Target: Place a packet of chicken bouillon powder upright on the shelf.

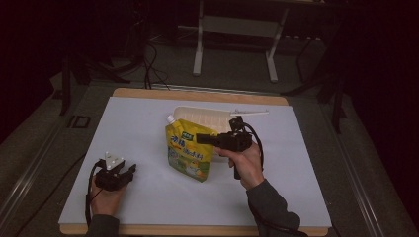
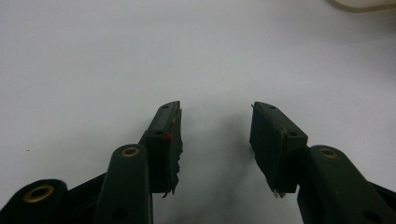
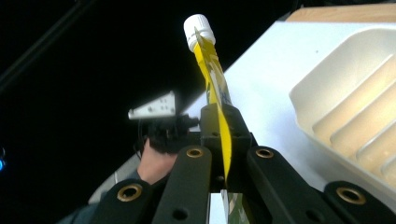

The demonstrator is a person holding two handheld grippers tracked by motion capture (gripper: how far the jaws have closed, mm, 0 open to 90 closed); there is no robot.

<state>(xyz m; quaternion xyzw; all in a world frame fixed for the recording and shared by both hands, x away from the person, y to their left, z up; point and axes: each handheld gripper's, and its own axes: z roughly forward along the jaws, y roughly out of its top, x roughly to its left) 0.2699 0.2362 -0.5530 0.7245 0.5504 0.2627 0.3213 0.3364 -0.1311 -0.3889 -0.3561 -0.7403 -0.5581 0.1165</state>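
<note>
Right gripper [image 3: 219, 135] is clamped on the yellow pouch's [image 1: 190, 148] edge, holding it upright mid-table, cap [image 3: 199, 29] up, long axis vertical. The tray [image 1: 202, 116] sits just behind, so that's the near target. Left gripper [image 2: 215, 140] rests open, well apart. Pouch's base contact is hard to make out.

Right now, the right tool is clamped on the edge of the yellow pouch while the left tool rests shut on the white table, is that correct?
Not quite: the left tool is open, its jaws standing apart over the white table, as the left gripper view shows. The right tool is indeed clamped on the edge of the yellow pouch.
</note>
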